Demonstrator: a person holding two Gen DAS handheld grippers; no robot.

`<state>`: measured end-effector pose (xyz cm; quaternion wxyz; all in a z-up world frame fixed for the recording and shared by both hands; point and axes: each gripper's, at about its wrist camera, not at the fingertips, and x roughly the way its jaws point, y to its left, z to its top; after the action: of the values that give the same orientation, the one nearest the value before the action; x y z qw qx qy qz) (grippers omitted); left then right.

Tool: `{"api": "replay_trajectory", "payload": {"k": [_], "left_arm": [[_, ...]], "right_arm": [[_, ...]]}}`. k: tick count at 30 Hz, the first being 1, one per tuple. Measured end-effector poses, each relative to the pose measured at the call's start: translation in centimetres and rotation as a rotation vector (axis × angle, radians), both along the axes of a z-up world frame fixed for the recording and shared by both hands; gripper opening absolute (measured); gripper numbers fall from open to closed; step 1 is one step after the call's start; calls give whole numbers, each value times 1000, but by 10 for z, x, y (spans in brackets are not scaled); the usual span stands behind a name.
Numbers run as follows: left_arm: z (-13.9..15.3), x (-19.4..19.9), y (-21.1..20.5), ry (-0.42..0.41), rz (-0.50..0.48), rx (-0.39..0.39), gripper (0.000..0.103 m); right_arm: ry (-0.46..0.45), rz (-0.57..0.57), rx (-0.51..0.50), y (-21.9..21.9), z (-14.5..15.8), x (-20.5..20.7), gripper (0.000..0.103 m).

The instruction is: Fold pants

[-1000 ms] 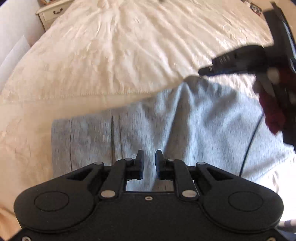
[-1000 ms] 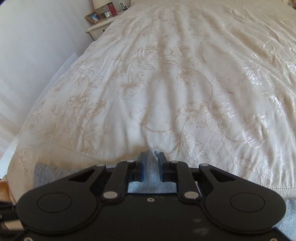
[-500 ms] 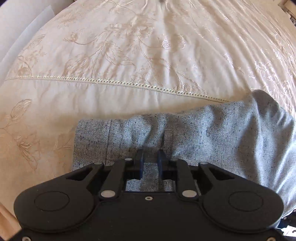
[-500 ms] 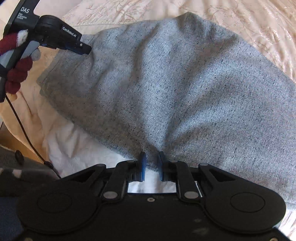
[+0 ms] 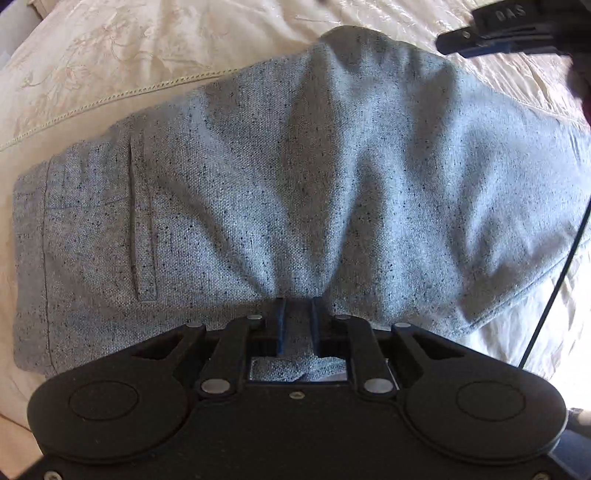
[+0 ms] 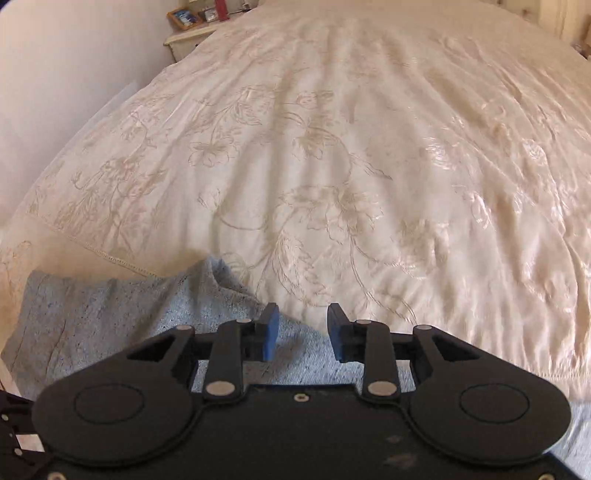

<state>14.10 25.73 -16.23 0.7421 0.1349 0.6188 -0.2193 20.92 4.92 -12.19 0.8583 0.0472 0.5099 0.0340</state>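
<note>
The grey speckled pants [image 5: 295, 192] lie folded on the cream bedspread [image 5: 110, 55], waistband and a back pocket to the left. My left gripper [image 5: 297, 321] is shut on a bunched near edge of the pants, with cloth between the jaws. My right gripper [image 6: 301, 328] is open and empty, just above the pants [image 6: 110, 314] where they meet the bedspread. The right gripper's body also shows at the top right of the left wrist view [image 5: 491, 33].
The embroidered cream bedspread [image 6: 351, 166] fills the right wrist view beyond the pants. A bedside cabinet with picture frames [image 6: 192, 26] stands at the far left by the wall. A black cable [image 5: 554, 288] runs down the right side of the left wrist view.
The right gripper has let go of the pants and opened, and now faces up the bed. The left gripper stays shut on the cloth and looks down on the pants from closer.
</note>
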Motion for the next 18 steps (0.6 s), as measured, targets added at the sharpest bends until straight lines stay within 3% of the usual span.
{"api": "replay_trajectory", "payload": {"k": [3,6,7,8,18], "left_arm": [[1,7,2,26,19,-11,23],[0,15,9,53,62,-26,25],[-1,16,11,60,72,-30,25],[-1,18,12,68,81,-34,25],[-3,31,14,92,107,-19,25]], "right_arm": [[39,167,-8,3,-6,18,33],[68,294,-86,19,-14,15,33],[73,320,-95,21,-17,15,27],[70,336,-97,24,-17,10,2],[10,331,-88,47,-1,-55,3]]}}
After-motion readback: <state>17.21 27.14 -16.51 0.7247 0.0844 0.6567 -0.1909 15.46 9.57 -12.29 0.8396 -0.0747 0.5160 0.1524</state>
